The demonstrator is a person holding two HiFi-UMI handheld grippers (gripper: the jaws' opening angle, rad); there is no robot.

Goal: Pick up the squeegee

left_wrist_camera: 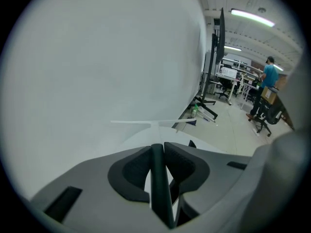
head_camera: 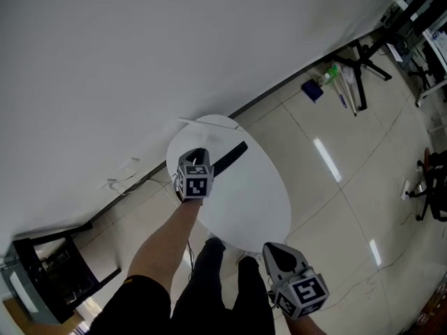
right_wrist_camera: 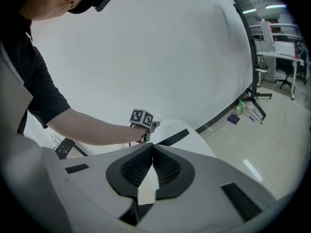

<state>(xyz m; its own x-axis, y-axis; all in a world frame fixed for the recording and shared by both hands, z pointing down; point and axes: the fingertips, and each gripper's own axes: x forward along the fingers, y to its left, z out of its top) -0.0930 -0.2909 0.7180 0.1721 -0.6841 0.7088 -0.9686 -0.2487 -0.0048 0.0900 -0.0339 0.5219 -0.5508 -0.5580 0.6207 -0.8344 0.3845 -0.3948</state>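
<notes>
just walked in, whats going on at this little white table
A person is working with a handheld tool in each hand. The left tool is shut on the dark handle of the squeegee, whose white blade end points toward the wall, over the white table. Whether the squeegee is off the tabletop cannot be told. The right tool is shut on nothing and hangs near the person's legs, off the table.
</notes>
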